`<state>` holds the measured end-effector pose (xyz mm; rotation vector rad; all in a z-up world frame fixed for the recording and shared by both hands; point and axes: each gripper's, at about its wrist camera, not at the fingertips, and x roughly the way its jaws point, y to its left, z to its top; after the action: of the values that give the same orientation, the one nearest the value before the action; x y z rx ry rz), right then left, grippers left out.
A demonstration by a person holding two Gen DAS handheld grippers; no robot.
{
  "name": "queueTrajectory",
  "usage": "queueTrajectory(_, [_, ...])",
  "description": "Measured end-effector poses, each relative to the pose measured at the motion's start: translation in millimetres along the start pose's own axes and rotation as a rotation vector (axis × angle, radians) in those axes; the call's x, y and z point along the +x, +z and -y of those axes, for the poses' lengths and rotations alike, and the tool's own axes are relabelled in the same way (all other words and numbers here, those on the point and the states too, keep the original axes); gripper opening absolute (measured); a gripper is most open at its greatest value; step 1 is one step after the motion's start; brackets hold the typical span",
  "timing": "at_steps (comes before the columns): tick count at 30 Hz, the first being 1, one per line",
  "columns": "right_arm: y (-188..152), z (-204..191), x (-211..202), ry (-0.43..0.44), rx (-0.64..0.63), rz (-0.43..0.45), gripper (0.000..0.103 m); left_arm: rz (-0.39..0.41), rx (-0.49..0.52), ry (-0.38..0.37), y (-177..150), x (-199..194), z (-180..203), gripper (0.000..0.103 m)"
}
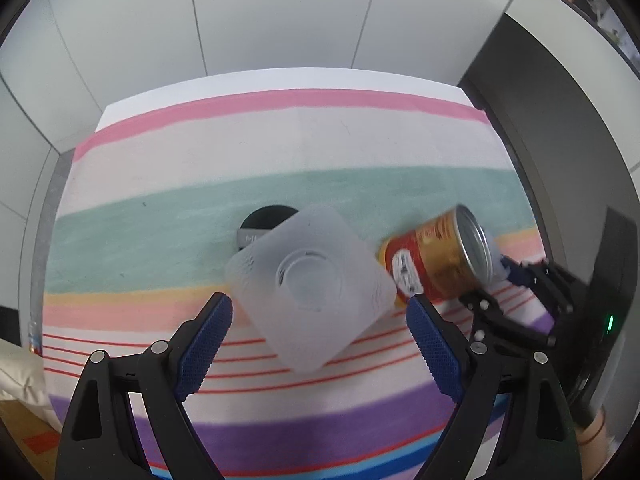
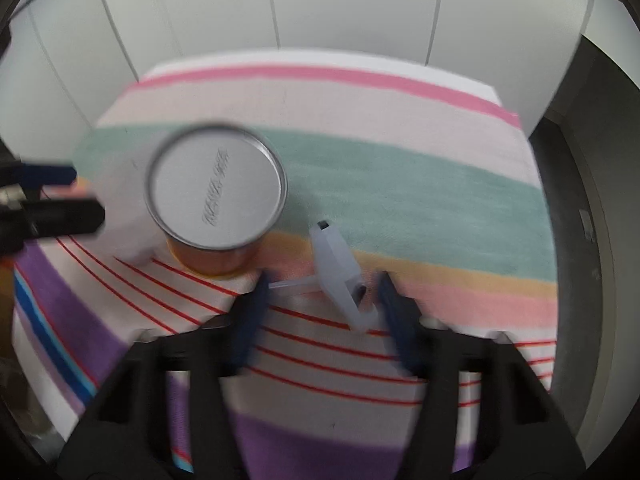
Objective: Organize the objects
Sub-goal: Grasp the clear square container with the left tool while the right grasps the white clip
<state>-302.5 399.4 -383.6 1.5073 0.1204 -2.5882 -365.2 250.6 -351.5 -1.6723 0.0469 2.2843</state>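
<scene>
From the left wrist, the left tool [image 1: 320, 322] has its blue fingers spread wide, and they hold nothing. A frosted white square plastic box [image 1: 310, 286] sits on the striped cloth of the counter [image 1: 280, 140], ahead of the fingers and between their tips. No finger touches it, as far as I can tell. Just behind the box a round black thing [image 1: 264, 226] peeks out. To the right of the box, almost touching it, is a red and gold metal can [image 1: 438, 254]. Farther to the right of the box is the right tool [image 1: 516, 276].

From the right wrist, the right tool [image 2: 322, 286] is partly closed. A small pale plastic piece with a thin rod [image 2: 338, 272] lies between its fingers. The picture is blurry, so I cannot tell if the pads press on it yet. The can [image 2: 216, 196] stands upright, and the box [image 2: 120, 216] is a pale blur to its left.

I think both tools are at the picking-up step. Next, each one needs to squeeze shut on its thing and then lift.

Only the left view shows the round black thing. Only the right view shows the small plastic piece and the can's flat silver top.
</scene>
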Motion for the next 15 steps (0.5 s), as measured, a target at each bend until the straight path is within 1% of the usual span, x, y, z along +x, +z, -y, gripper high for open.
queueTrajectory(1, [0, -3, 1, -0.021, -0.017, 0.007, 0.041, -0.004, -0.017, 0.000, 3, 2, 1, 0.090])
queueTrajectory(2, [0, -3, 1, -0.010, -0.010, 0.007, 0.023, -0.011, -0.038, 0.000, 6, 3, 0, 0.090])
queueTrajectory(3, [1, -1, 0, -0.004, 0.005, 0.012, 0.011, -0.017, -0.070, 0.013, 10, 6, 0, 0.090])
queueTrajectory(6, [-1, 7, -3, 0.048, 0.071, 0.011, 0.010, -0.041, -0.154, 0.070, 20, 12, -3, 0.090])
queueTrajectory(9, [-3, 7, -5, 0.054, 0.071, 0.005, 0.010, -0.093, -0.254, 0.128, 30, 22, -6, 0.092])
queueTrajectory(10, [-4, 6, -5, 0.055, 0.067, 0.004, 0.010, -0.112, -0.283, 0.138, 32, 26, -8, 0.093])
queueTrajectory(11, [-4, 4, -6, 0.056, 0.057, 0.001, 0.010, -0.132, -0.319, 0.142, 35, 31, -10, 0.096])
queueTrajectory(15, [-6, 0, -7, 0.070, 0.058, -0.007, 0.010, -0.201, -0.363, 0.179, 38, 46, -16, 0.100])
